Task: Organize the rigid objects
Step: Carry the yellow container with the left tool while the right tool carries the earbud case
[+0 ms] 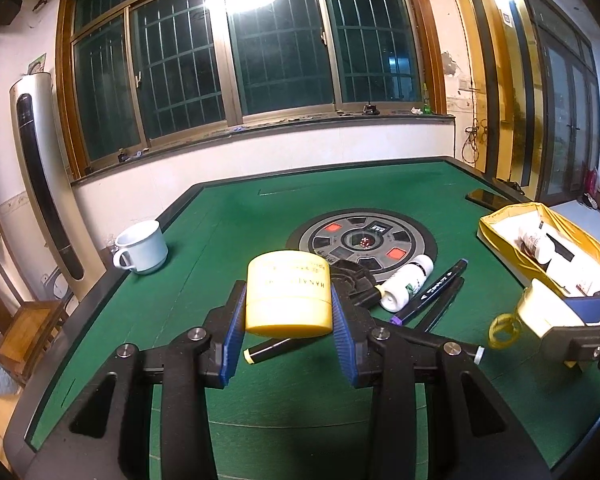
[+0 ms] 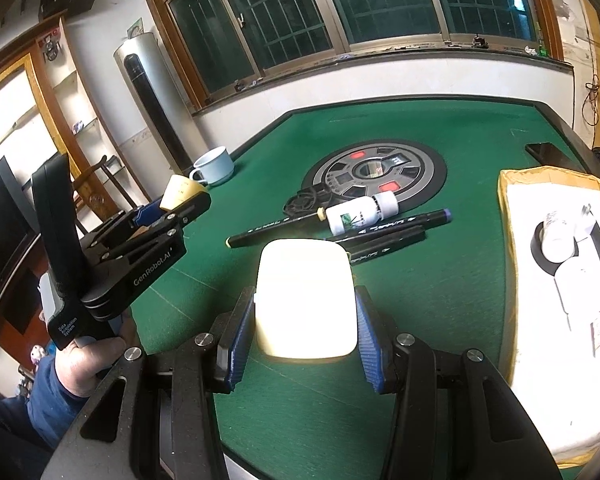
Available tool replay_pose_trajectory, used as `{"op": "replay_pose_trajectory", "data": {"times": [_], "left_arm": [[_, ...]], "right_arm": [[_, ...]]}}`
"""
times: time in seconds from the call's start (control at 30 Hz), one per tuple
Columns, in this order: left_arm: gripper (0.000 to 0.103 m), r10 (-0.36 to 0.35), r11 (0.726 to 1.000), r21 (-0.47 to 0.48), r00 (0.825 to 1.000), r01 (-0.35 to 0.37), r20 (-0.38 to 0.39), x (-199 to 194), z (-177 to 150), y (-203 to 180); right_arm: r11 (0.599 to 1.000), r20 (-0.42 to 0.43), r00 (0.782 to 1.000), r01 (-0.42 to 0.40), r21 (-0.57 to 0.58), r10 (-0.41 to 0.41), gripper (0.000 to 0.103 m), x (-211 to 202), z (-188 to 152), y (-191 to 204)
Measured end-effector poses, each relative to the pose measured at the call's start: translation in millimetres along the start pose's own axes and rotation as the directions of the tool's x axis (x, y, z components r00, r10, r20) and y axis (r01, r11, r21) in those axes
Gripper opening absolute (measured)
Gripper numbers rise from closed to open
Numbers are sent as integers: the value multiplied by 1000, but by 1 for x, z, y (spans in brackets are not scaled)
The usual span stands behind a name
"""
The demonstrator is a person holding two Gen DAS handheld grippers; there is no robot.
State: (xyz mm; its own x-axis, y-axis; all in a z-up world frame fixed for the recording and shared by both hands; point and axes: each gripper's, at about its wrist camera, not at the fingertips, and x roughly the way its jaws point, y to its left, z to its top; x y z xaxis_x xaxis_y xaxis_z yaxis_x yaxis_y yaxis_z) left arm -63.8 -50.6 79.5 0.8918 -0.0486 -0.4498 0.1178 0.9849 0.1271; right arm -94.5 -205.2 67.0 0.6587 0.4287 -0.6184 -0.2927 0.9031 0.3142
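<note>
My left gripper (image 1: pixel 288 320) is shut on a round yellow jar (image 1: pixel 288 294) and holds it above the green table (image 1: pixel 227 232); the same gripper and jar (image 2: pixel 179 192) show at the left of the right wrist view. My right gripper (image 2: pixel 304 320) is shut on a pale cream rounded case (image 2: pixel 306 300), seen from the left wrist view at the right edge (image 1: pixel 540 312). On the felt lie a white bottle (image 2: pixel 358 214), several black markers (image 2: pixel 380 228) and a small black fan (image 2: pixel 306 202). A yellow-lined box (image 2: pixel 508 208) at the right holds white items.
A white mug (image 1: pixel 141 246) stands near the table's far left edge. A round dice console (image 1: pixel 364 240) sits in the table's middle. A dark phone (image 1: pixel 492 199) lies at the far right. A yellow ring (image 1: pixel 504 330) hangs by the right gripper.
</note>
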Motion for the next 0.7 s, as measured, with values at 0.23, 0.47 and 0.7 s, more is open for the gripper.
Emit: {"op": "replay_pose_trajectory", "data": {"times": [0.23, 0.47, 0.7], "left_arm": [[38, -36, 999, -15, 999, 35, -13, -3, 5, -2], [38, -54, 995, -89, 997, 48, -62, -10, -2, 10], [38, 10, 992, -122, 996, -20, -86, -22, -12, 34]], "right_arm": [[1000, 50, 999, 6, 20, -7, 42, -18, 5, -15], [998, 33, 998, -49, 35, 48, 42, -3, 21, -19], [990, -16, 990, -140, -24, 140, 42, 37, 46, 24]]}}
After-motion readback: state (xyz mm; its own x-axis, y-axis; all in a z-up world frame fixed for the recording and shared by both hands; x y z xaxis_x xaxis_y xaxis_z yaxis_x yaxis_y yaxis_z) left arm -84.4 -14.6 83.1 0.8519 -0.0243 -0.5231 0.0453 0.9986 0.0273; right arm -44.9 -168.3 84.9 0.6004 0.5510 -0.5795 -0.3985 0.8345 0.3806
